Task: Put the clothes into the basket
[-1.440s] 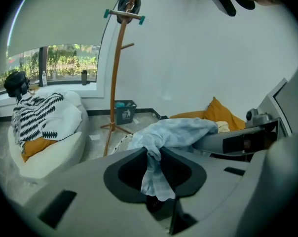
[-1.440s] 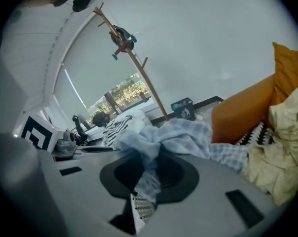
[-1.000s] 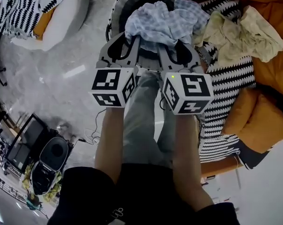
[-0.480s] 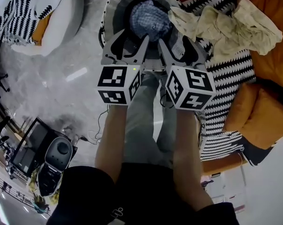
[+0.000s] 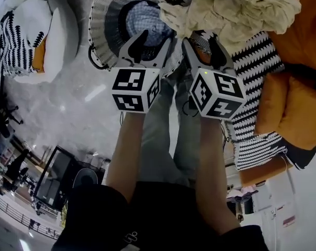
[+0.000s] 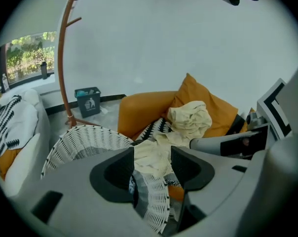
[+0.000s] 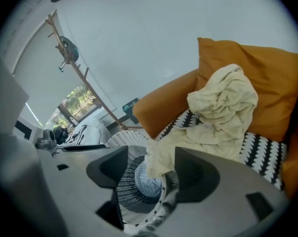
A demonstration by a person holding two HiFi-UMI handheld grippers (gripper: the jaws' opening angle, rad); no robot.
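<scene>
left gripper [image 5: 150,38] and right gripper [image 5: 202,41] jaws just opened, nothing between them; blue checked shirt [image 5: 142,15] dropped into the basket [image 5: 101,14] at 11 o'clock, cream garment [image 5: 236,9] at 1 o'clock looks next

Wht woven basket [image 5: 98,20] w/ blue checked cloth [image 5: 145,17] bunched inside; cream garment [image 5: 236,9] crumpled on sofa [image 5: 304,46], beside.

The basket [image 5: 103,14] is woven wicker, the cream cloth [image 5: 236,9] matt and crumpled.
</scene>
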